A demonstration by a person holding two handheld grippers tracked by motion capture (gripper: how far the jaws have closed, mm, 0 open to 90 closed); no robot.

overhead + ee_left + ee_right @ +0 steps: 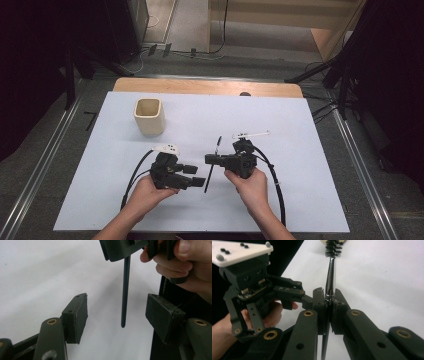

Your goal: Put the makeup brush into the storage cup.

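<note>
- Right gripper (329, 307): jaws clamped on the thin black bristle-tipped brush (331, 272), held above the white tabletop (300, 165).
- Left gripper (117, 317): jaws apart, flanking the brush's handle end without touching.

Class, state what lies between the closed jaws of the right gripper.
A thin brush: its metal stem and bristle tip stick out past the right gripper. The clamped stretch of stem is hidden by the jaws.
</note>
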